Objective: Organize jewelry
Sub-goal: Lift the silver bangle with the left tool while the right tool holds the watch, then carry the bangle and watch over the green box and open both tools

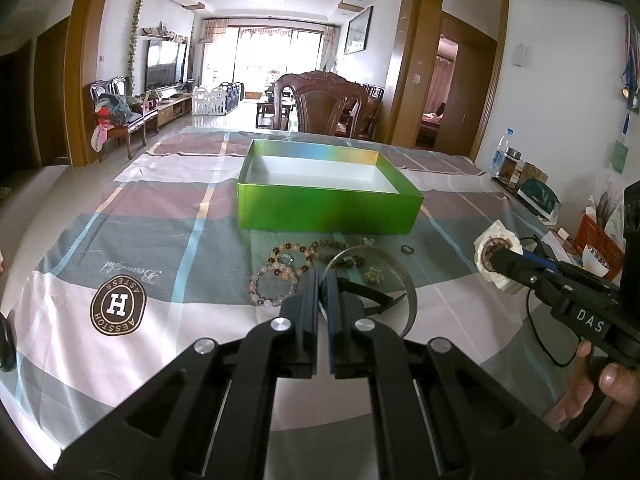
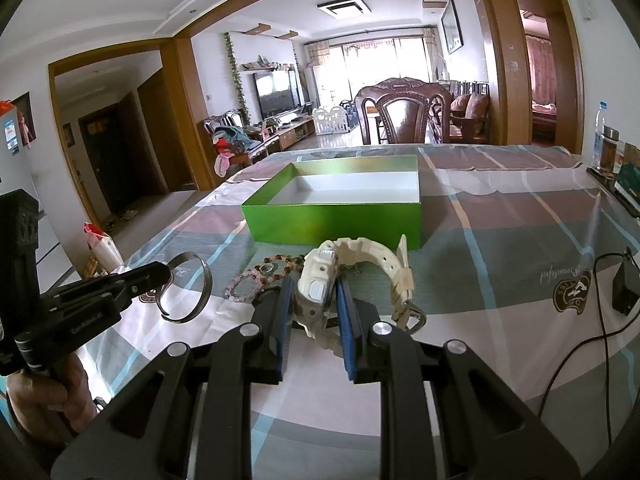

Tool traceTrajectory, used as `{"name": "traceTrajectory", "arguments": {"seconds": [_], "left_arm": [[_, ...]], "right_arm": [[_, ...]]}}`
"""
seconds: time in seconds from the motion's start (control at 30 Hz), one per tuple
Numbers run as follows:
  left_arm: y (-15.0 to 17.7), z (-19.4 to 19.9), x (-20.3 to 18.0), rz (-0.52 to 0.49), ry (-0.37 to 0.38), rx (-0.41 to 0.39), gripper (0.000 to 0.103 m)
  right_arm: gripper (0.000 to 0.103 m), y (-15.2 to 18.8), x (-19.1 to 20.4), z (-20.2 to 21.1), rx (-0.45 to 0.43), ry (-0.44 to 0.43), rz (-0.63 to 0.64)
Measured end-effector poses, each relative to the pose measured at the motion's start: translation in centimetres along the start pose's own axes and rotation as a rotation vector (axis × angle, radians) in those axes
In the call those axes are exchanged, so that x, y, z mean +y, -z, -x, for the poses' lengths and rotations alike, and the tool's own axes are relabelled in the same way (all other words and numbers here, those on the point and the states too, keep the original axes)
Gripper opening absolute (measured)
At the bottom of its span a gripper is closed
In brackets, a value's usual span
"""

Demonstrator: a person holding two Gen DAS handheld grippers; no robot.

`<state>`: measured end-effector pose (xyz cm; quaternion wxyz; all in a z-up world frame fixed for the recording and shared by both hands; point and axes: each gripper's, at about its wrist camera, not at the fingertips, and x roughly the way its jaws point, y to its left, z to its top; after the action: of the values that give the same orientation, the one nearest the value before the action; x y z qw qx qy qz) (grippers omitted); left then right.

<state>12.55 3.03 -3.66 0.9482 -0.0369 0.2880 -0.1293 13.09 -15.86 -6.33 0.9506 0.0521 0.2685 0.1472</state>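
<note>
An open green box (image 1: 328, 208) with a white inside stands on the checked cloth; it also shows in the right wrist view (image 2: 332, 220). My left gripper (image 1: 323, 280) is shut on a silver open bangle (image 1: 408, 280), held above the cloth; the bangle also shows in the right wrist view (image 2: 202, 280). My right gripper (image 2: 312, 292) is shut on a cream-white watch (image 2: 320, 280), seen at the right in the left wrist view (image 1: 498, 252). Bead bracelets (image 1: 276, 276) and small rings (image 1: 407, 249) lie before the box.
A black cable and adapter (image 2: 624, 288) lie on the cloth at the right. Bottles and jars (image 1: 510, 160) and an orange basket (image 1: 598, 240) stand along the right edge. A wooden chair (image 1: 328, 104) is behind the table.
</note>
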Motion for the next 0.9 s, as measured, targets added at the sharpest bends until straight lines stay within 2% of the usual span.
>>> {"name": "traceTrajectory", "arguments": {"seconds": [0.63,0.73,0.77,0.9], "left_arm": [[-0.1,-0.7,-0.1,-0.009,0.009,0.007,0.005],[-1.3,-0.8,-0.2,-0.009,0.029,-0.004,0.005],[-1.9,-0.7,-0.2,-0.011,0.033,-0.011,0.002],[-5.5,-1.5,-0.9,-0.058,0.046,-0.040,0.002]], "right_arm": [[0.021,-0.5,-0.6,-0.6,0.003,-0.002,-0.005],[0.021,-1.8,-0.4,-0.4,-0.016,-0.016,0.010],[0.021,-2.5,-0.4,-0.5,-0.024,-0.022,0.017],[0.021,-6.2,-0.8,-1.5,-0.043,-0.025,0.035]]}}
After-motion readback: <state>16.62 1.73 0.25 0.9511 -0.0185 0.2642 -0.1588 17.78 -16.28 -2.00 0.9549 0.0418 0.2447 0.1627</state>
